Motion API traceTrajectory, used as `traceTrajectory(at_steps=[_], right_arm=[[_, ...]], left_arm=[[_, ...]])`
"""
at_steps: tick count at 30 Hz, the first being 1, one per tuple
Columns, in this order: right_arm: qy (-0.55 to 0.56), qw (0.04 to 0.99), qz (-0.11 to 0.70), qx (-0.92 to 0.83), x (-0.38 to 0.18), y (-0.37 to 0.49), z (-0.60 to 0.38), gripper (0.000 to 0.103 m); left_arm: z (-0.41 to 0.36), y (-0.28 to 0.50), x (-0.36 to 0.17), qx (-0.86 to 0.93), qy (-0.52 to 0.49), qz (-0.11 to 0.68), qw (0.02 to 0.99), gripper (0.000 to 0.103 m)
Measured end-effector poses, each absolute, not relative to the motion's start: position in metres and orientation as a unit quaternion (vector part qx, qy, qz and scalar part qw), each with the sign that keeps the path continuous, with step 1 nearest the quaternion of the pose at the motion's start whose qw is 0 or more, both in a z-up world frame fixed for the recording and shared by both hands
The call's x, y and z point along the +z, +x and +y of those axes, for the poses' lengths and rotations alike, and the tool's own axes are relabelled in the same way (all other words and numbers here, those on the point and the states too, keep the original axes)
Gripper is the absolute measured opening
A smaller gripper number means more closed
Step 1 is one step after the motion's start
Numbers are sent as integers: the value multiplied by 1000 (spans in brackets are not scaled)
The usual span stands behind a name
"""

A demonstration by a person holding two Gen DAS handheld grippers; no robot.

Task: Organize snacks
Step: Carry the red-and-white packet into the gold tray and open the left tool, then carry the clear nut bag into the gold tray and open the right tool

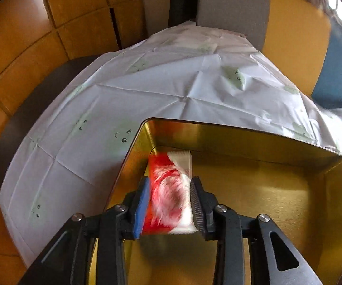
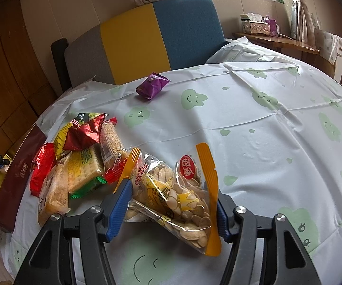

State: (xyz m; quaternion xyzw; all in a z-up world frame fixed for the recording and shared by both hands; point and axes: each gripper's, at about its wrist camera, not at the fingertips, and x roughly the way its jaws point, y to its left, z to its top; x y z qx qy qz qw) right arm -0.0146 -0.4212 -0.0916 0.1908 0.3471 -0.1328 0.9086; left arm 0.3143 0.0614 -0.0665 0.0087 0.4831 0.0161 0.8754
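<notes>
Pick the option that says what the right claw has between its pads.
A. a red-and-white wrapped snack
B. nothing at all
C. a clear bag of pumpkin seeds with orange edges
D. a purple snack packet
C: in the right wrist view the right claw has its blue pads against the bag of pumpkin seeds, while the purple packet lies far off on the tablecloth.

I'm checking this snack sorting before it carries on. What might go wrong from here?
1. The left gripper has the red-and-white packet low in the gold box, tight in its corner; once released it may lean on the wall rather than lie flat.
2. The right gripper holds the bag of seeds only by its edges, so it might slip or sag.
3. The purple packet lies far from the pile, easily missed.
</notes>
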Motion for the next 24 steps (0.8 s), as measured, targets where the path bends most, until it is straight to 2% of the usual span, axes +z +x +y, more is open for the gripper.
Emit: traceTrajectory(at_steps=[7, 10, 18, 20, 22, 24], right_arm=[[182, 911, 344, -138, -90, -16, -419, 62], [177, 912, 343, -142, -89, -17, -417, 61], [176, 913, 335, -155, -84, -22, -418, 58], [174, 912, 335, -158, -82, -23, -418, 57], [170, 912, 338, -159, -80, -23, -415, 56], [165, 913, 340, -155, -77, -24, -411, 56]], left_arm=[[77, 287, -54, 2, -38, 471, 881, 36], [78, 270, -46, -6, -48, 461, 886, 44], [73, 216, -30, -11, -47, 429, 902, 46], [72, 203, -29, -16, -51, 422, 905, 49], [73, 192, -29, -17, -58, 418, 907, 58], [74, 178, -28, -16, -69, 408, 910, 60]])
